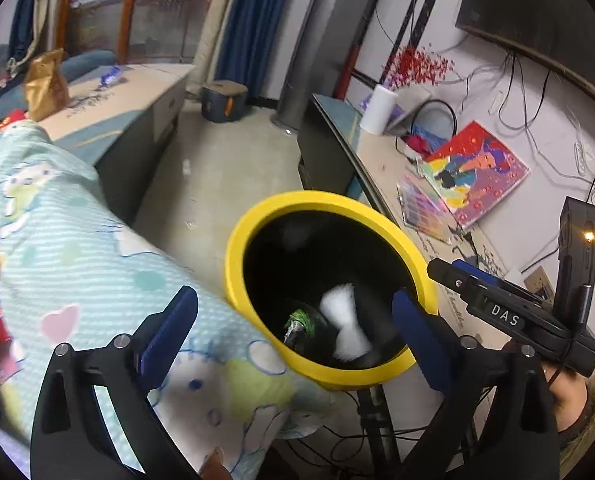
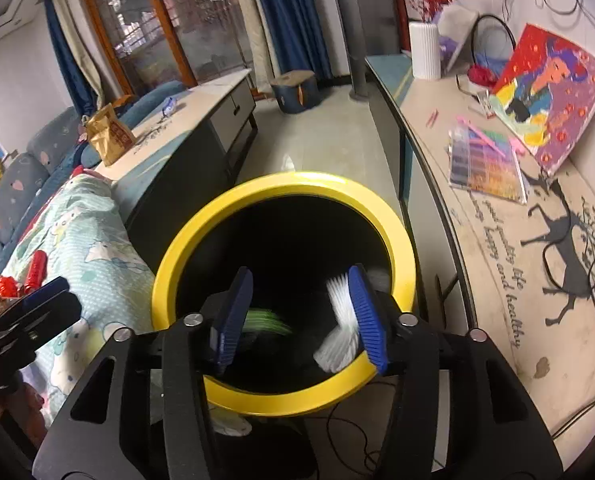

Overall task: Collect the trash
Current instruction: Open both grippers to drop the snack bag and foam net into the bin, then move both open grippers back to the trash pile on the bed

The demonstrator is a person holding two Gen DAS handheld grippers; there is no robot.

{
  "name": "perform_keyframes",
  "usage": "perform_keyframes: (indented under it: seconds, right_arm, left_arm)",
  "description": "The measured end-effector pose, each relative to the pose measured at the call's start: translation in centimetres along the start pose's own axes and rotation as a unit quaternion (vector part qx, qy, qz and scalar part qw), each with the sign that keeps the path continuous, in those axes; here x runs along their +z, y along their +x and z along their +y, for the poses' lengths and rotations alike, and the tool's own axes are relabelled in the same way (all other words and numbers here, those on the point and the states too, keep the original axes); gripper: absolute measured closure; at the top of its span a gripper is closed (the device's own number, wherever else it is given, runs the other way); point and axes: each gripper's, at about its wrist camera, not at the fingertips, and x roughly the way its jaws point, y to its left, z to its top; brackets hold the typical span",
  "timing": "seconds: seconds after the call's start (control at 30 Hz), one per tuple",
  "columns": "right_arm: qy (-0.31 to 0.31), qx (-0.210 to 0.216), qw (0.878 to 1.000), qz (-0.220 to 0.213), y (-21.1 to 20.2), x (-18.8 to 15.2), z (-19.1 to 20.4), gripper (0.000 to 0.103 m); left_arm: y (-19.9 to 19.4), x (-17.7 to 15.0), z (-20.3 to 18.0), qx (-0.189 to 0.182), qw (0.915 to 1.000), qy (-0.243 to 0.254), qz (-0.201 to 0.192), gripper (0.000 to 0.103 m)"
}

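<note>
Left gripper (image 1: 293,322): seen at the bottom of the left wrist view, jaws spread wide, nothing gripped; the bin's mouth is framed between the blue pads.
Right gripper (image 2: 299,316): held at the lower centre of the right wrist view, jaws partly apart over the bin, no pad pressed on anything.
Yellow bin (image 2: 401,240): placed mid-frame in both views, rim yellow, inside black; shown between the quilt at left and the long table at right.
White trash piece (image 2: 339,328): blurred, seen inside the bin, just beside the right-hand pad; whether that pad touches it cannot be told.
Green-and-white trash piece (image 1: 299,320): seen low inside the bin, blurred.
Patterned quilt (image 1: 77,248): spread across the left of the frame.
Long table (image 2: 497,248): seen along the right, printed with a deer.
Colourful painting (image 2: 553,92): found at the upper right.
</note>
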Motion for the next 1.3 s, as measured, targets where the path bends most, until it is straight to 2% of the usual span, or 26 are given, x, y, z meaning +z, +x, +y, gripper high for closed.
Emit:
perform_keyframes:
  seconds: [0.2,0.3,0.43,0.67,0.9,1.3]
  right_arm:
    - [-0.033,0.034,0.998,-0.040,-2.1,0.3,2.8,0.050]
    - [-0.049,0.053,0.996,-0.056,-3.1,0.5,4.1,0.041]
    - [-0.072,0.081,0.991,-0.075,-4.5,0.5,6.1,0.039]
    - [-0.095,0.123,0.985,-0.082,-6.1,0.0,9.2,0.039]
    - [-0.121,0.150,0.978,-0.084,-7.2,-0.8,11.9,0.036]
    - [-0.168,0.173,0.966,-0.093,-8.9,-2.4,15.9,0.030]
  left_arm:
    - [-4.1,-0.1,1.6,0.033,0.9982,-0.018,-0.047,0.007]
    - [-6.0,-0.1,2.5,0.054,0.9959,-0.025,-0.068,0.007]
    - [-8.4,-0.1,3.5,0.075,0.9920,-0.035,-0.096,0.007]
    - [-12.0,-1.1,5.5,0.100,0.9846,-0.060,-0.130,0.007]
    - [-14.5,-2.0,7.0,0.120,0.9793,-0.071,-0.147,0.007]
    - [-17.9,-3.3,9.2,0.151,0.9664,-0.101,-0.182,0.007]
